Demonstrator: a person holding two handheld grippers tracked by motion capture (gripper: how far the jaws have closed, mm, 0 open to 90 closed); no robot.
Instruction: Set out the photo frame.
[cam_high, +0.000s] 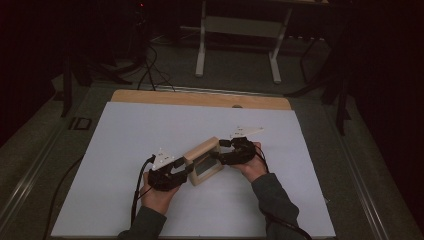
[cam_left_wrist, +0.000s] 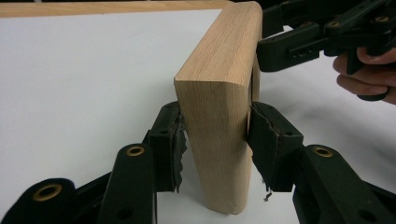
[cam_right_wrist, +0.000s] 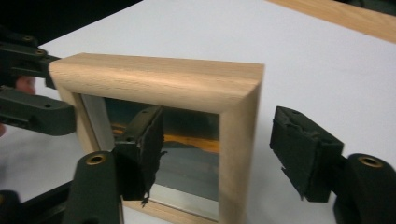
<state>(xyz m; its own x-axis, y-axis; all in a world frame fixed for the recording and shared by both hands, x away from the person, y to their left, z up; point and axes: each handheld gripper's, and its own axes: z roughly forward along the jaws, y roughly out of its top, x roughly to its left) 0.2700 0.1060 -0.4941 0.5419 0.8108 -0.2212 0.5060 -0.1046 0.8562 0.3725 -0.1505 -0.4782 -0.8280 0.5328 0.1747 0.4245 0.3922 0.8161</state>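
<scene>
My left gripper (cam_left_wrist: 212, 149) pinches one side of the wooden frame (cam_high: 204, 161), standing upright mid-table on the white sheet (cam_high: 125, 150). My right gripper (cam_right_wrist: 224, 154) straddles the other side, spread; its pad could nudge the glass or tip the frame.

black grippers (cam_high: 187, 167) w/ brass rivets, jagged pads (cam_left_wrist: 177, 144), grey top plates, black cables; dark grey-green sleeves (cam_high: 277, 197)

pale wood frame (cam_left_wrist: 219, 107), black jaws, white table sheet (cam_high: 130, 145)
</scene>
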